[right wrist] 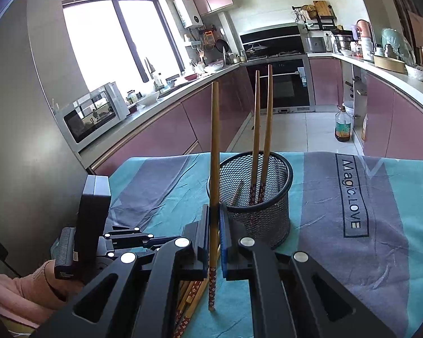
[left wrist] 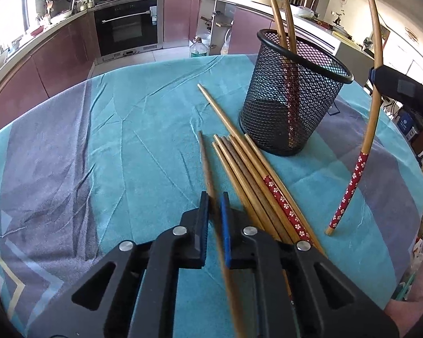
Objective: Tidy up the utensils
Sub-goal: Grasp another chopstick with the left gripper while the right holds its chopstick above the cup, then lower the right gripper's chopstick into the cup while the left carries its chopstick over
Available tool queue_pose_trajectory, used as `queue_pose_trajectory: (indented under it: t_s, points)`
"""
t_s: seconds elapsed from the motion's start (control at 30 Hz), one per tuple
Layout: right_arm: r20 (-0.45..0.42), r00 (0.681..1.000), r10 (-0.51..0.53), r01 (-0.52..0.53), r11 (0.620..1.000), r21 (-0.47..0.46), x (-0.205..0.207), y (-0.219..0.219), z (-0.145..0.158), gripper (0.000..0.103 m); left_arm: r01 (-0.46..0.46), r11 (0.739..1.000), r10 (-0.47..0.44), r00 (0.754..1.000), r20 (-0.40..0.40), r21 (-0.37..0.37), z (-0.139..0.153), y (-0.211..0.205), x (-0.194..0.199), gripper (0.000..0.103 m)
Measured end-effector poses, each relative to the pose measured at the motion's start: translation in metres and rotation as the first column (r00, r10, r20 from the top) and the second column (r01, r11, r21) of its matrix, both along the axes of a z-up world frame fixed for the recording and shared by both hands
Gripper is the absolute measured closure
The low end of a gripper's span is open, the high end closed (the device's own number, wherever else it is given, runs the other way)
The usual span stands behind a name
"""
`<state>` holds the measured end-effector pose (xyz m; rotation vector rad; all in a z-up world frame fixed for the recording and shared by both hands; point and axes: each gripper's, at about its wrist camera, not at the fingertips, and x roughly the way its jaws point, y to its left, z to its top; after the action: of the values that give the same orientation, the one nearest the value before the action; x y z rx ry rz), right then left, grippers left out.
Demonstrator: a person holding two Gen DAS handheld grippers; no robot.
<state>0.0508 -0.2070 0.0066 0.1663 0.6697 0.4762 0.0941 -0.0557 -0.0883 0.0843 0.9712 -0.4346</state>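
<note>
In the left wrist view my left gripper [left wrist: 213, 197] is shut on a plain brown chopstick [left wrist: 204, 155] whose tip points across the cloth. Beside it on the right lies a bundle of several chopsticks [left wrist: 248, 186], some with red flowered ends. A black mesh cup [left wrist: 293, 93] stands beyond them with two chopsticks [left wrist: 282, 14] upright in it. My right gripper [right wrist: 214, 211] is shut on a flowered chopstick [right wrist: 215, 140], held upright with its red end [left wrist: 349, 191] touching the cloth just in front of the cup [right wrist: 256, 197]. The right gripper [left wrist: 378, 74] shows at the left view's right edge.
A teal and grey cloth [left wrist: 98, 140] covers the table, whose far edge drops off to a tiled floor. A hand in a pink sleeve [right wrist: 28, 284] holds the left gripper's body [right wrist: 96, 205]. An oil bottle [right wrist: 343, 125] stands on the floor beside pink cabinets.
</note>
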Motion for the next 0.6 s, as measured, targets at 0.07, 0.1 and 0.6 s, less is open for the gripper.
queue_pose_trajectory:
  t_s: [0.07, 0.1, 0.6]
  points:
    - [0.006, 1.0, -0.001, 0.001, 1.0, -0.001, -0.001, -0.001, 0.002, 0.098, -0.005, 1.0, 0.005, 1.0, -0.003, -0.021, 0.001, 0.003, -0.001, 0.096]
    - [0.011, 1.0, -0.003, 0.003, 1.0, -0.001, -0.002, -0.001, 0.004, 0.098, -0.005, 1.0, 0.005, 1.0, -0.001, -0.029, 0.003, 0.005, -0.002, 0.096]
    - [0.103, 0.995, 0.002, -0.003, 1.0, 0.011, -0.007, -0.008, 0.04, 0.098, 0.082, 0.955, -0.047, 0.991, 0.128, -0.287, 0.09, 0.037, -0.023, 0.096]
